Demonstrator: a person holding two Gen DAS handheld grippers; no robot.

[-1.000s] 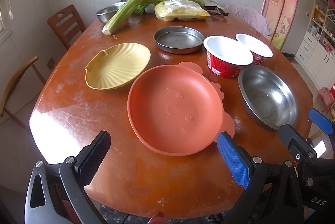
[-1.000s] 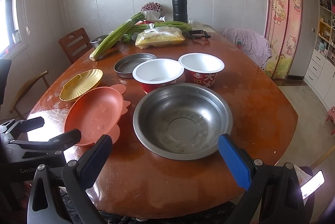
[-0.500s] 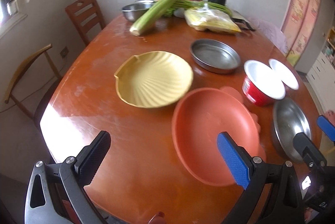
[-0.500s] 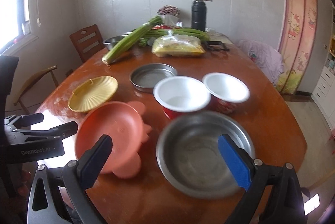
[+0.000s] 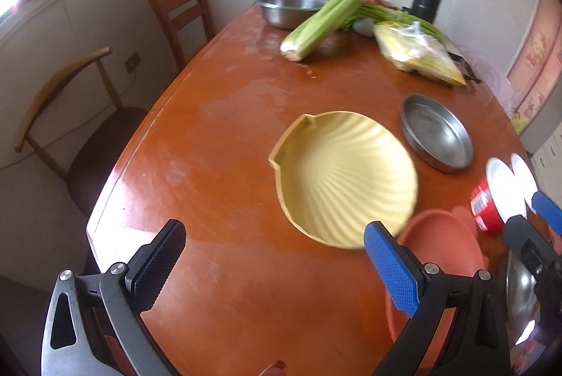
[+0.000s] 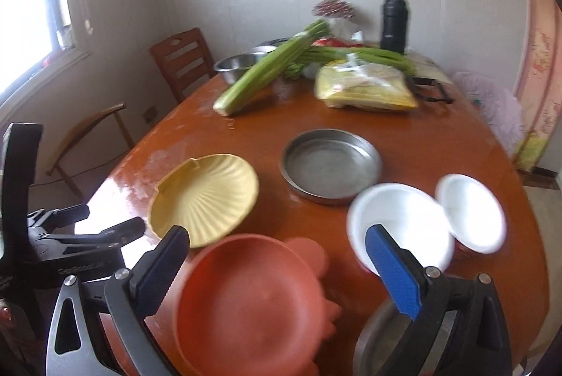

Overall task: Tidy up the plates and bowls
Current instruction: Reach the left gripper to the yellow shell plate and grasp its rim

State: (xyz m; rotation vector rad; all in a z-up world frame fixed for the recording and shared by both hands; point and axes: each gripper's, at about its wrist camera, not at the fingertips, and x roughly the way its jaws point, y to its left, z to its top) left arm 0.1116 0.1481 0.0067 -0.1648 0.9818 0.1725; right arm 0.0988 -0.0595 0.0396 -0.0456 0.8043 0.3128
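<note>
Here both grippers hang with jaws spread, empty: the left gripper [image 5: 274, 265] near the yellow shell plate [image 5: 342, 177], the right gripper [image 6: 277, 265] over the orange plate [image 6: 253, 302] (steel pan [image 6: 332, 165] farther back) on the table [image 5: 217, 137].

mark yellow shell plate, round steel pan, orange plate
yellow shell plate [image 5: 346, 175], left wrist view, ribbed centre.
round steel pan [image 6: 332, 161], right wrist view, flat bottom.
orange plate [image 6: 246, 302], right wrist view, centre of dish.
</note>
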